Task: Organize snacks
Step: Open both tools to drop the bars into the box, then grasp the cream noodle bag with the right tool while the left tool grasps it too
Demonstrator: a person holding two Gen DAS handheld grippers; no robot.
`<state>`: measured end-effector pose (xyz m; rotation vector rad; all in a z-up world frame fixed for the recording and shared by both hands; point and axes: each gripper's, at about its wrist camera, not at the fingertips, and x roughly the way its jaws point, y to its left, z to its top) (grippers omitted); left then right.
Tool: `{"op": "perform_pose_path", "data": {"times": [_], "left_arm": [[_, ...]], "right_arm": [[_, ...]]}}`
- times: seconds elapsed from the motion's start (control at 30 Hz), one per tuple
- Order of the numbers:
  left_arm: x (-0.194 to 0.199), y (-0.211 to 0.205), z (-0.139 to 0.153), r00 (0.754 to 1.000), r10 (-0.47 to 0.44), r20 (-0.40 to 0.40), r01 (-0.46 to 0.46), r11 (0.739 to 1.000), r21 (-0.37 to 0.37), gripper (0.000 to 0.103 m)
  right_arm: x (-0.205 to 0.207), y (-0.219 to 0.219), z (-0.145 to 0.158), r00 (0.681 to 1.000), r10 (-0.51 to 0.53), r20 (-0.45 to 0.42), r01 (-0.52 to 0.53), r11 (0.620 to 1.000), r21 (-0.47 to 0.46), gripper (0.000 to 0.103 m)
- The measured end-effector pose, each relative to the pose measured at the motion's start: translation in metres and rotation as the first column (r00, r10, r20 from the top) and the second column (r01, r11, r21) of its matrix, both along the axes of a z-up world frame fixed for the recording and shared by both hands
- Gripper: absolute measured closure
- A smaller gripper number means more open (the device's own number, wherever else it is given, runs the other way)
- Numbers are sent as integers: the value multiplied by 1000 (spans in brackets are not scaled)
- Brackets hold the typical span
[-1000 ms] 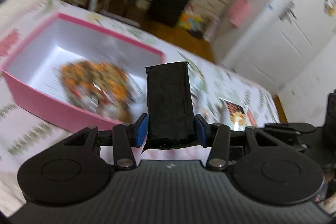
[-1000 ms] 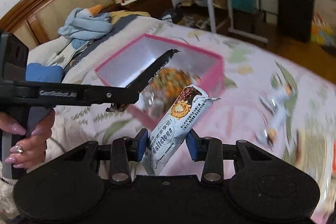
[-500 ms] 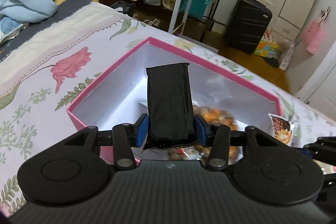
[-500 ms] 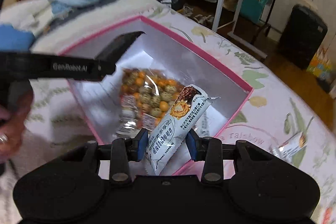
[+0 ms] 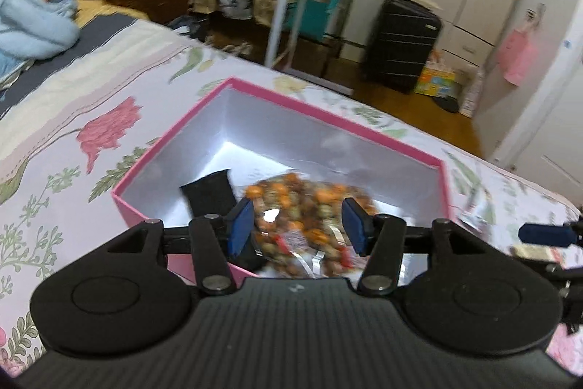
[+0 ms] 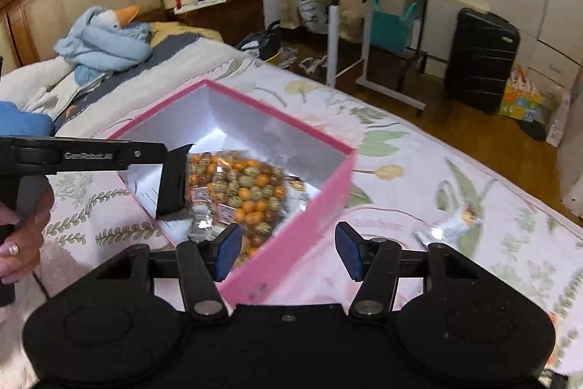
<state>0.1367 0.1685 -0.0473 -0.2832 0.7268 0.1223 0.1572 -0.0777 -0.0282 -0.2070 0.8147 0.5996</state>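
Both the left claw point(image 5: 298, 225) and the right claw point(image 6: 288, 250) are spread wide and hold nothing, the black packet point(image 5: 209, 194) lies in the pink box point(image 5: 328, 110) just ahead-left of the left claw, and the small snack point(image 6: 446, 226) out to the right claw's right could get forgotten.

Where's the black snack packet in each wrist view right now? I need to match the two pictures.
Left wrist: the black packet lies inside the pink box, left of the bag of orange and green snacks, just beyond the left gripper.
Right wrist: the black packet is at centre-left, in the box's left part, beside the same bag.
Shared landmark: the black suitcase on the floor.
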Motion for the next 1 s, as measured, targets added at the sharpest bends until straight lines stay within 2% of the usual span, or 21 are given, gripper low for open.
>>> {"op": "perform_pose_path", "data": {"times": [0.1,0.2,0.3,0.37,0.43,0.53,0.63,0.73,0.87,1.0], "left_arm": [[-8,-22,18,997,-81,10,81,997,0,45],[-8,-47,32,985,-172,-20,172,985,-4,45],[-8,-78,42,965,-257,-57,257,966,-5,45],[-6,-98,45,945,-322,-59,321,947,-32,41],[-4,-115,44,928,-370,-51,366,928,-64,38],[-3,-139,38,927,-374,-17,370,924,-99,38],[1,-165,27,915,-404,-2,400,906,-137,38],[8,-196,11,899,-438,-9,433,892,-134,37],[22,-232,-15,882,-469,-36,459,875,-153,36],[36,-258,-42,876,-478,-54,462,868,-183,36]], "right_arm": [[-10,-28,15,1000,-11,-3,11,999,30,40],[-16,-50,24,1000,-21,-2,21,1000,19,39],[-18,-76,24,999,-40,-26,41,999,7,34],[-21,-94,20,998,-53,-30,53,999,-15,28],[-22,-117,13,997,-77,-21,76,996,-40,27],[-21,-154,-6,989,-147,-35,147,989,-4,27],[-18,-189,-24,977,-206,-46,208,977,45,27],[-9,-220,-44,962,-269,-53,273,960,69,23],[10,-252,-78,947,-272,-170,290,953,85,12],[20,-267,-108,920,-327,-218,346,936,58,10]]}}
